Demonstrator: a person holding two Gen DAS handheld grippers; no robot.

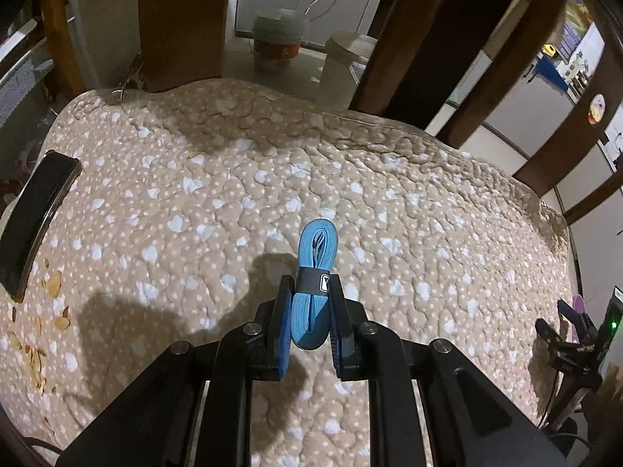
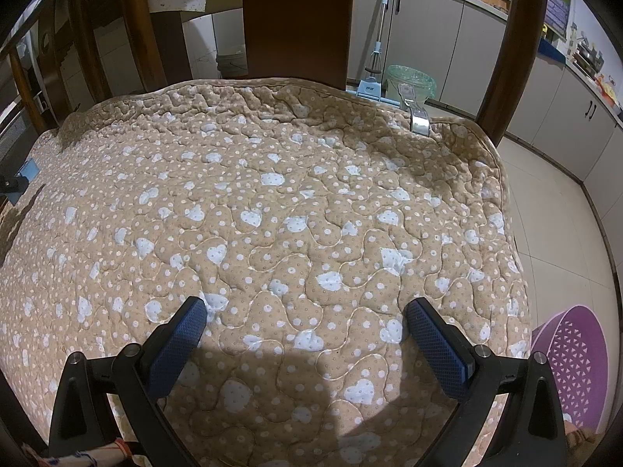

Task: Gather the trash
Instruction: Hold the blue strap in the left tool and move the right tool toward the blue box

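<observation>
Your left tool (image 1: 309,311) is clamped tight on a coiled blue strap (image 1: 313,272), and that's where your trash item is right now: pinched between the blue pads, up off the quilted cover (image 1: 272,155). There's a black band (image 1: 314,280) wrapped round the coil with a small white logo mark on it, but it's too tiny to read, so no brand from me.

Your right tool (image 2: 307,319) is spread wide with nothing between the fingers, hanging over the same tan quilt with the pale blue hearts.

Containers: a purple perforated basket (image 2: 572,366) sits on the floor just past the quilt's right edge in the right wrist view; can't tell what's inside. Further back on the floor there's a bin with a greenish clear liner (image 2: 410,79). Through the chair back in the left view you get a white bucket with an orange label (image 1: 276,44), writing not legible.

Also, a dark phone (image 1: 37,229) lies at the left edge of the quilt, with nut shells (image 1: 50,303) scattered near it.
</observation>
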